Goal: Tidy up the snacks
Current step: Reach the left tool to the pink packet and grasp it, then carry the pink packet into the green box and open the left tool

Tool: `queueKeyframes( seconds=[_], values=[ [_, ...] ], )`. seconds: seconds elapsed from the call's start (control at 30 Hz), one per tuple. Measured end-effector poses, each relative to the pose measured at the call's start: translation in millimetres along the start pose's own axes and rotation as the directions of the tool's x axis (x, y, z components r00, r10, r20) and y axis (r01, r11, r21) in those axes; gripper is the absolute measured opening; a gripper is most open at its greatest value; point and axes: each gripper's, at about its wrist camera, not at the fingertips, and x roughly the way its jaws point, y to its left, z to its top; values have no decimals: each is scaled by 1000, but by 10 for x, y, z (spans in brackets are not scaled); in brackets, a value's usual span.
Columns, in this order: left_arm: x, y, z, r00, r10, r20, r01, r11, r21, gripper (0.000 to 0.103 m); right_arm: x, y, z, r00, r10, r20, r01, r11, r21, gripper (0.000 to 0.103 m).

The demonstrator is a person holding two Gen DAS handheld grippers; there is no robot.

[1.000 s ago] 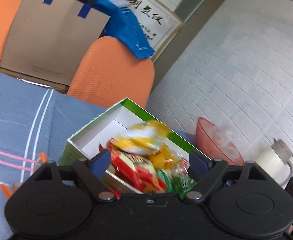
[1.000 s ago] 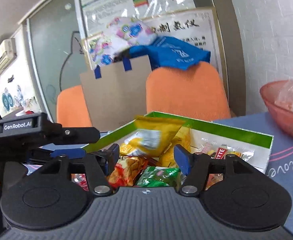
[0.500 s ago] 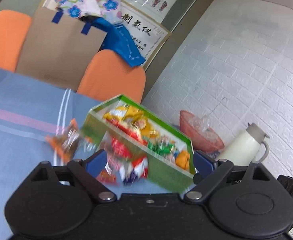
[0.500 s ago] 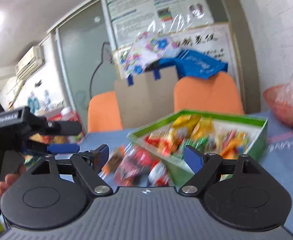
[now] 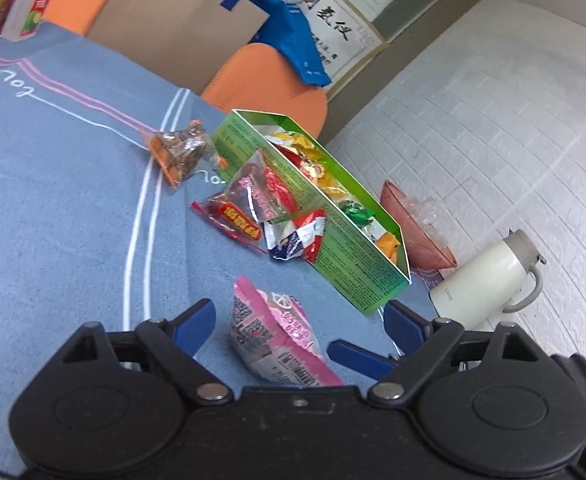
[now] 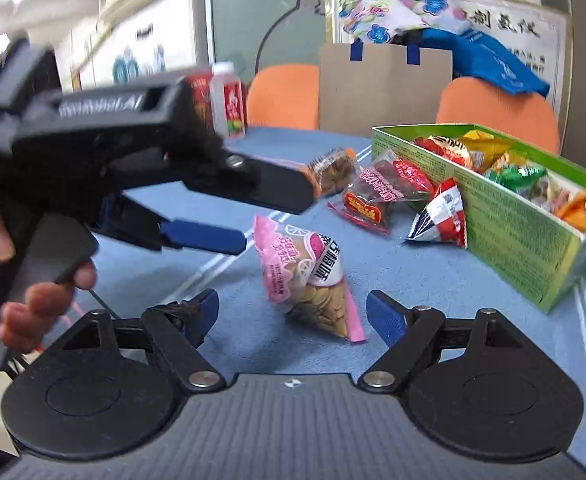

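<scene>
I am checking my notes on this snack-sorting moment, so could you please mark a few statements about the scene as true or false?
1. The pink snack packet lies on the blue tablecloth, outside the green box. True.
2. The right gripper is clamped on the pink packet. False: it is open, with the packet lying between its fingers untouched.
3. The green box is empty. False: it holds many wrapped snacks.
4. A white thermos jug stands near the box's end. True.
5. The left gripper is open. True.
</scene>
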Motion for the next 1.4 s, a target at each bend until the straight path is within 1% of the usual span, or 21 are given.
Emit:
queueKeyframes(
  seconds=[0.1, 0.2, 0.23, 0.27, 0.3, 0.33, 0.37, 0.43, 0.53, 0.67, 0.8, 0.97, 1.13, 1.27, 1.4],
  values=[
    [90, 38, -17, 1000, 5, -21, -6, 1000, -18, 103, 74, 34, 14, 998, -59, -13, 58, 997, -58, 103],
    [141, 59, -27, 1000, 3, -25, -4, 1000, -25, 103, 131, 22, 15, 998, -62, -32, 60, 995, -75, 103],
    [161, 66, -32, 1000, 7, -29, -8, 1000, -25, 100, 142, 22, 9, 997, -63, -37, 60, 996, -72, 103],
    [182, 75, -38, 999, 15, -36, -16, 1000, -26, 92, 158, 14, 8, 997, -64, -42, 61, 996, -67, 102],
    [203, 90, -47, 999, 21, -41, -23, 999, -27, 72, 173, 15, -2, 997, -63, -49, 60, 996, -63, 98],
    [222, 107, -56, 999, 31, -44, -32, 999, -28, 54, 197, 16, -13, 997, -59, -59, 55, 997, -60, 76],
    [230, 124, -61, 999, 30, -40, -32, 999, -31, 53, 218, 5, -22, 996, -51, -69, 47, 997, -58, 73],
    [222, 123, -59, 999, 18, -39, -19, 999, -44, 53, 194, -18, -43, 997, -47, -53, 45, 998, -53, 69],
    [195, 19, -33, 1000, 2, -28, -3, 1000, -20, 53, 97, -77, -53, 999, -40, -26, 39, 999, -18, 67],
    [225, -245, 88, 999, -33, -4, 33, 998, 48, 53, -49, -154, 31, 996, -76, 36, 76, 997, -11, 68],
    [340, -499, 282, 997, -75, 9, 73, 991, 108, 53, -175, -327, 141, 987, -121, 110, 119, 993, 25, 67],
    [624, -811, 514, 993, -120, 11, 116, 976, 182, 53, -249, -615, 301, 967, -188, 173, 180, 982, 60, 67],
    [995, -1013, 721, 984, -177, -1, 174, 962, 209, 53, -254, -947, 418, 942, -257, 216, 241, 966, 94, 67],
    [1306, -1130, 859, 973, -229, -15, 227, 947, 226, 53, -225, -1205, 483, 920, -311, 239, 290, 950, 118, 68],
    [1597, -1191, 955, 966, -254, -36, 256, 940, 227, 53, -168, -1434, 505, 904, -348, 249, 320, 936, 148, 68]
  ],
)
